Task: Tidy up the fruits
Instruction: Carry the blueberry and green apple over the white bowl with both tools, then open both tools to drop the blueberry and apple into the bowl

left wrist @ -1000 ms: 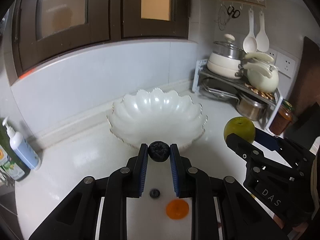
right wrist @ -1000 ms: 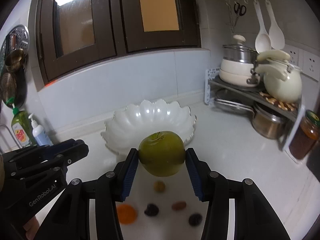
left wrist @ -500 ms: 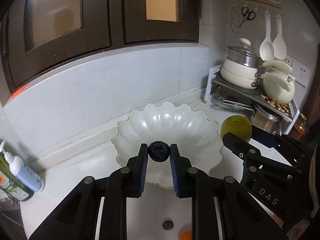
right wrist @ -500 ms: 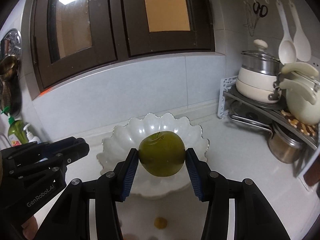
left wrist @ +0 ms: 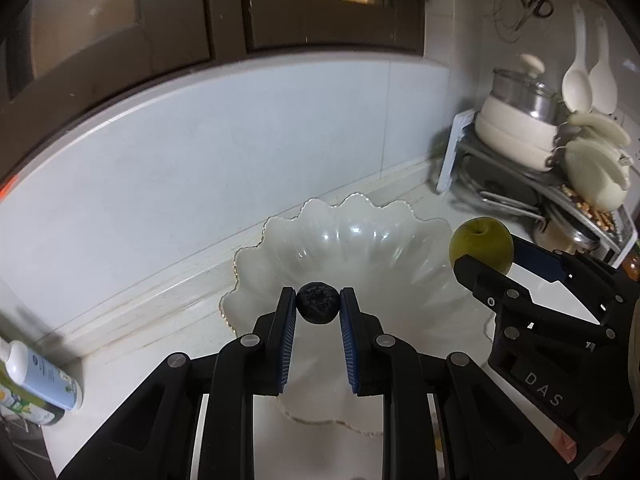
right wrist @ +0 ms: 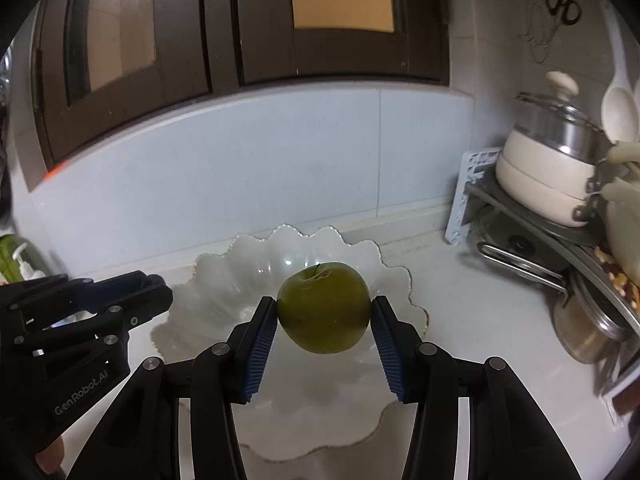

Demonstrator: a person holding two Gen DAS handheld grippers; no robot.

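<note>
Left gripper [left wrist: 318, 308]: jaws pinching a blueberry [left wrist: 317, 308] above the scalloped white bowl [left wrist: 360, 240]. Right gripper [right wrist: 324, 312]: jaws clamped on a green apple [right wrist: 323, 307], also over the bowl.

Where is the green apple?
The apple is pinched in the right tool, held over the white bowl, right of the left tool's blueberry.

A white countertop [right wrist: 460, 320] meets a pale tiled wall [right wrist: 280, 160] beneath dark brown cabinets [right wrist: 192, 32] with glass panels; one pane reflects a ceiling light. At the right, a metal rack [left wrist: 520, 176] carries cream pots, with ladles [left wrist: 588, 80] and scissors [left wrist: 534, 4] hanging above. Soap bottles [left wrist: 40, 380] stand far left.
</note>
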